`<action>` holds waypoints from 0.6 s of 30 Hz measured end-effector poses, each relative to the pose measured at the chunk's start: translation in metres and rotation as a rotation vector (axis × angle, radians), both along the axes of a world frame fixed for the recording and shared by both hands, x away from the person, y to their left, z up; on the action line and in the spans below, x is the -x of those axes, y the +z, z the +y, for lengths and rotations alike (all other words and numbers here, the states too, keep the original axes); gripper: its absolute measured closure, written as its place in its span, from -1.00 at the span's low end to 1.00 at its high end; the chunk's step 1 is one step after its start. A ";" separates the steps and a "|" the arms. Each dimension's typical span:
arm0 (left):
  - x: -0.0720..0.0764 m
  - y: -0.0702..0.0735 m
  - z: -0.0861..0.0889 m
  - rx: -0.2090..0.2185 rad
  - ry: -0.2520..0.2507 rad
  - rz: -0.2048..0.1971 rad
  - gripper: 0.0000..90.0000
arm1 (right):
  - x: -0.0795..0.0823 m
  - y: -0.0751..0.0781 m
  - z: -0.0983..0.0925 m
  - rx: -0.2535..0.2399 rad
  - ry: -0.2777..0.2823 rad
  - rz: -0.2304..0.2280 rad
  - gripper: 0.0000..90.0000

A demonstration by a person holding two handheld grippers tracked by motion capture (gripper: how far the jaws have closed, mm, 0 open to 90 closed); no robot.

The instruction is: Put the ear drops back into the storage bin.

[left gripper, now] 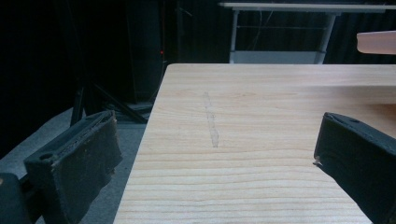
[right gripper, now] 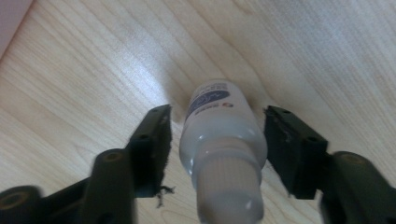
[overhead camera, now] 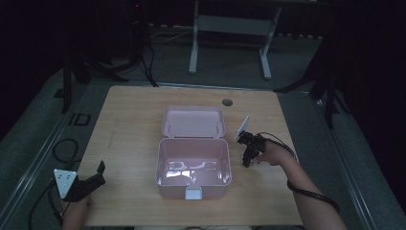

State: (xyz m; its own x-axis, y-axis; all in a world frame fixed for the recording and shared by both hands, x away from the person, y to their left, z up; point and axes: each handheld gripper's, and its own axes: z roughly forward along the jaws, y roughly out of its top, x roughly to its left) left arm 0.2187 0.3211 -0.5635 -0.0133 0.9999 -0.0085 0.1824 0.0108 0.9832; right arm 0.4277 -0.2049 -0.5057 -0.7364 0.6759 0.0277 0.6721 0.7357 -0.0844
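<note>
Left gripper [overhead camera: 98,173] idle at the bench's [overhead camera: 134,120] near-left corner, jaws wide, nothing in them. Pink box [overhead camera: 193,163] mid-bench, lid open. Right gripper [right gripper: 217,149] straddles the small white bottle [right gripper: 223,135] right of the box, jaws narrow, gaps showing both sides. Step: grasp. Next: close fully, lift, carry to box.

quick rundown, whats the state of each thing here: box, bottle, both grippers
pink box: lid open and laid back, inside looks empty
small bottle: standing on the table, capped, between the right gripper's fingers
right gripper: fingers either side of the bottle, slim gaps showing, not pressing yet
left gripper: open, nothing between its fingers, over the table's left edge
</note>
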 end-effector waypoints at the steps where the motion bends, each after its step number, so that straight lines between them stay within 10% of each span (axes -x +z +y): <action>1: 0.000 0.000 0.000 0.000 0.000 0.000 -0.99 | 0.000 0.000 0.000 -0.001 0.001 0.000 0.03; 5: 0.000 0.000 0.000 -0.003 0.002 0.001 -0.99 | -0.001 0.000 0.002 0.011 0.017 -0.004 0.31; 18: 0.000 0.000 0.000 0.000 0.002 0.001 -0.99 | 0.010 0.003 0.002 0.040 0.171 -0.017 0.32</action>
